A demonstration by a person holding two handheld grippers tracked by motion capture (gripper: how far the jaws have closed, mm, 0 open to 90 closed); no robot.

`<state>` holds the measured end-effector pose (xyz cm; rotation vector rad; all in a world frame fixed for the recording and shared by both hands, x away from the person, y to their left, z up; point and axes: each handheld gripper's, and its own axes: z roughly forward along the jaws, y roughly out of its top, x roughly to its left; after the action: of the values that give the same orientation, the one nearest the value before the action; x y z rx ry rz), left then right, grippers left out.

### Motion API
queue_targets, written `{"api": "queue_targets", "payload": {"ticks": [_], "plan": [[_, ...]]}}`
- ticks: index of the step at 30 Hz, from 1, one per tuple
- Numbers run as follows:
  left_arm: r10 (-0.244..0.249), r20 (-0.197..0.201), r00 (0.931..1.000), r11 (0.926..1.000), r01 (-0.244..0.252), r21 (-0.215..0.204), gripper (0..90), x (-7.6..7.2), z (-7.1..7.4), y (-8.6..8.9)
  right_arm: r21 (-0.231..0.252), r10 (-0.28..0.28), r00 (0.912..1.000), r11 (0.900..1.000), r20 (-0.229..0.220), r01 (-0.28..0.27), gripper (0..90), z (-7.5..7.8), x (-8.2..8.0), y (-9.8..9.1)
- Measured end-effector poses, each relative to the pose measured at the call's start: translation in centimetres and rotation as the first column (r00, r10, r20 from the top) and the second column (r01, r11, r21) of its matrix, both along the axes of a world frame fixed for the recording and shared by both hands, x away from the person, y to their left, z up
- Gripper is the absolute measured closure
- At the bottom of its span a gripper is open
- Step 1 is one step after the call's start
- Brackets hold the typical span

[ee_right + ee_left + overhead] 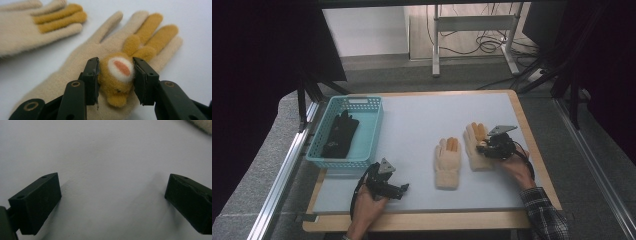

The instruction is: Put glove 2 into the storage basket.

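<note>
Two cream knit gloves with orange-brown fingers lie palm up on the pale table. The right glove (473, 142) (82, 62) carries a plush brown animal face (120, 72) on its palm. My right gripper (484, 146) (115, 64) sits low over that glove, its two jaws pressed against either side of the plush face. The left glove (448, 162) (27, 30) lies beside it, untouched. My left gripper (404, 189) (112, 185) rests near the table's front edge, open wide over the bare table top (100, 150), with nothing between its jaws.
A light blue plastic basket (362, 106) stands at the table's left side with a black glove (341, 135) inside it. Metal rails run along both sides of the table. A desk frame and cables stand on the floor beyond the far edge.
</note>
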<state>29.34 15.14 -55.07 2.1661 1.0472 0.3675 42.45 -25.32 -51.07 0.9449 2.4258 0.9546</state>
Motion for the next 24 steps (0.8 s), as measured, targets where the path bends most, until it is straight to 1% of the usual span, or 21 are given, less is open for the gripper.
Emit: {"api": "queue_targets", "payload": {"ticks": [1, 2, 3, 4, 5, 7, 9, 10, 12, 13, 14, 15, 16, 17, 18, 19, 20, 22, 24], "plan": [[0.000, 0.000, 1.0000, 1.0000, 0.000, 0.000, 0.8, 0.0, 0.0, 0.0, 0.000, 0.000, 1.0000, 1.0000, 0.000, 0.000, 57.8, 0.0, 0.0, 0.0], [0.000, 0.000, 1.0000, 1.0000, 0.000, 0.000, 0.7, 0.0, 0.0, 0.0, 0.022, -0.018, 0.9998, 0.9996, 0.006, 0.018, 57.9, 0.5, -0.4, 0.1], [0.000, 0.000, 1.0000, 1.0000, 0.000, 0.000, 0.7, 0.0, 0.0, 0.0, 0.022, -0.018, 0.9998, 0.9996, 0.006, 0.018, 57.9, 0.5, -0.4, 0.1], [0.000, 0.000, 1.0000, 1.0000, 0.000, 0.000, 0.7, 0.0, 0.0, 0.0, 0.058, -0.036, 0.9994, 0.9977, 0.005, 0.035, 57.9, 1.2, -0.9, 0.1], [0.000, 0.000, 1.0000, 1.0000, 0.000, 0.000, 0.7, 0.0, 0.0, 0.0, 0.075, -0.046, 0.9989, 0.9962, 0.005, 0.046, 57.9, 1.7, -1.2, 0.1], [0.000, 0.000, 1.0000, 1.0000, 0.000, 0.000, 0.8, 0.0, 0.0, 0.0, 0.083, -0.051, 0.9987, 0.9952, 0.006, 0.051, 57.9, 1.9, -1.4, 0.2], [0.000, 0.000, 1.0000, 1.0000, 0.000, 0.001, 0.8, 0.0, 0.0, 0.0, 0.121, -0.066, 0.9978, 0.9906, 0.008, 0.065, 57.9, 3.0, -2.4, 0.5], [0.000, 0.000, 1.0000, 1.0000, 0.000, 0.001, 0.8, 0.0, 0.0, 0.0, 0.121, -0.066, 0.9978, 0.9906, 0.008, 0.065, 57.9, 3.0, -2.4, 0.5], [0.000, 0.000, 1.0000, 1.0000, 0.000, 0.001, 0.8, 0.0, 0.0, 0.0, 0.149, -0.071, 0.9975, 0.9865, 0.005, 0.069, 57.9, 3.7, -3.0, 0.7], [-0.001, 0.000, 1.0000, 1.0000, 0.001, 0.002, 0.7, 0.0, 0.0, 0.0, 0.181, -0.072, 0.9974, 0.9809, 0.001, 0.071, 57.8, 4.5, -3.8, 1.0], [0.000, 0.000, 1.0000, 1.0000, 0.000, 0.001, 0.8, 0.0, 0.0, 0.0, 0.196, -0.069, 0.9976, 0.9782, 0.000, 0.068, 57.8, 5.0, -4.3, 1.3], [0.000, 0.000, 1.0000, 1.0000, 0.000, 0.001, 0.7, 0.0, 0.0, 0.0, 0.196, -0.069, 0.9976, 0.9782, 0.000, 0.068, 57.8, 5.0, -4.3, 1.3], [0.000, 0.000, 1.0000, 1.0000, 0.000, 0.001, 0.8, 0.0, 0.0, 0.0, 0.210, -0.058, 0.9983, 0.9762, 0.005, 0.056, 57.8, 5.8, -5.1, 1.9], [0.002, 0.000, 1.0000, 1.0000, -0.002, -0.001, 0.7, 0.0, 0.0, 0.0, 0.217, -0.053, 0.9986, 0.9748, 0.005, 0.051, 57.7, 6.2, -5.5, 2.3], [0.002, 0.000, 1.0000, 1.0000, -0.002, -0.001, 0.7, 0.0, 0.0, 0.0, 0.229, -0.045, 0.9990, 0.9724, 0.005, 0.042, 57.7, 6.6, -5.9, 2.7], [0.002, 0.002, 1.0000, 1.0000, -0.002, 0.001, 0.7, 0.0, 0.0, 0.0, 0.229, -0.045, 0.9990, 0.9724, 0.005, 0.042, 57.7, 6.6, -5.9, 2.7], [0.000, 0.002, 1.0000, 1.0000, 0.000, 0.001, 0.8, 0.0, 0.0, 0.0, 0.246, -0.031, 0.9995, 0.9687, 0.003, 0.029, 57.6, 7.0, -6.7, 3.7], [0.000, 0.002, 1.0000, 1.0000, 0.000, 0.001, 0.8, 0.0, 0.0, 0.0, 0.244, -0.021, 0.9998, 0.9695, -0.001, 0.020, 57.5, 7.2, -7.2, 4.8], [0.000, 0.002, 1.0000, 1.0000, 0.000, 0.001, 0.8, 0.0, 0.0, 0.0, 0.231, -0.010, 0.9999, 0.9728, -0.005, 0.011, 57.4, 7.0, -7.8, 6.4]]}}
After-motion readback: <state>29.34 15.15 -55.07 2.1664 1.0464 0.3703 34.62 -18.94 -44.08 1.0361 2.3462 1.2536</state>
